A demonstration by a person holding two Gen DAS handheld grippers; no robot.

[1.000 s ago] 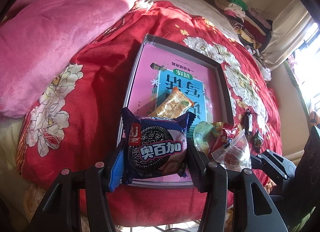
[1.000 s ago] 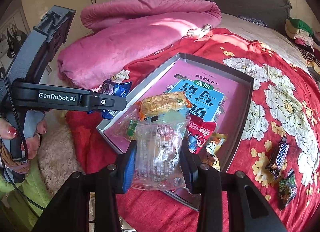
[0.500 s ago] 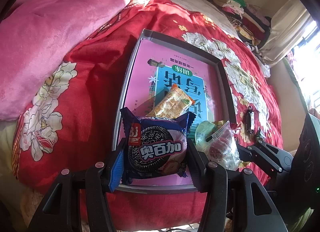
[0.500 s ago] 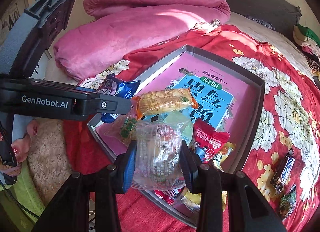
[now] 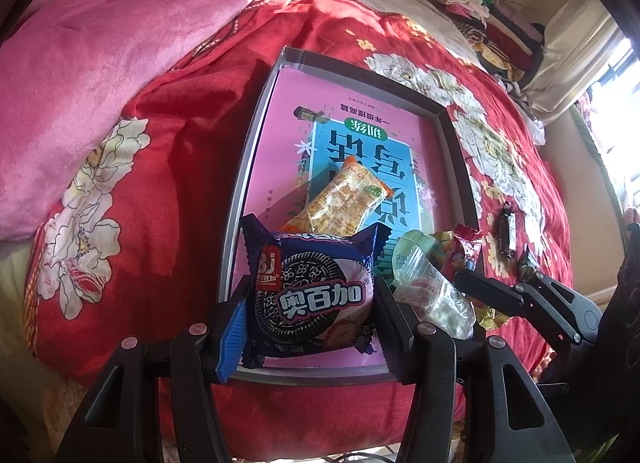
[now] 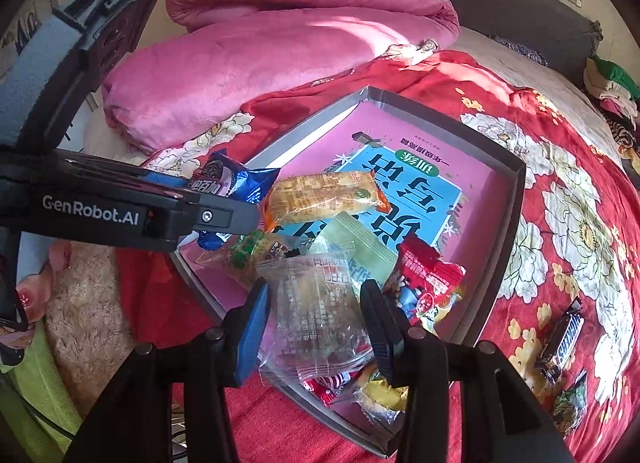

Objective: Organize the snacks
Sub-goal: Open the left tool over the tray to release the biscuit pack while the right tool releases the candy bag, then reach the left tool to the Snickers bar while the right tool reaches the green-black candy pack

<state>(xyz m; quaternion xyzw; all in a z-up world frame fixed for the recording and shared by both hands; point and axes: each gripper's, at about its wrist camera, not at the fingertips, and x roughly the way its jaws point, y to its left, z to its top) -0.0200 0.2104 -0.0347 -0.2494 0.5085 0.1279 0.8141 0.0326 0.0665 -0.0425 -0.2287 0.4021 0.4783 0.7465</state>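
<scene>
A blue cookie packet [image 5: 312, 295] hangs over the near end of the grey tray [image 5: 456, 151], with my left gripper [image 5: 310, 291] shut on it. Over the tray's near corner, my right gripper [image 6: 314, 295] has its jaws opening. A clear snack packet [image 6: 316, 303] lies loosely between them, resting on the pile in the tray [image 6: 516, 199]. An orange cracker packet [image 6: 324, 195], a pale green packet [image 6: 360, 251] and a red packet [image 6: 428, 279] also lie in the tray, on a pink book.
A chocolate bar [image 6: 560, 339] and a dark green packet [image 6: 572, 399] lie on the red flowered bedspread right of the tray. A pink quilt [image 5: 100, 43] is heaped at the back left. Folded clothes [image 5: 480, 11] are stacked far right. A hand [image 6: 36, 291] holds the left gripper.
The right gripper's jaws have widened and the clear packet has sunk onto the pile in the tray. The left gripper still grips the cookie packet, a little closer over the tray.
</scene>
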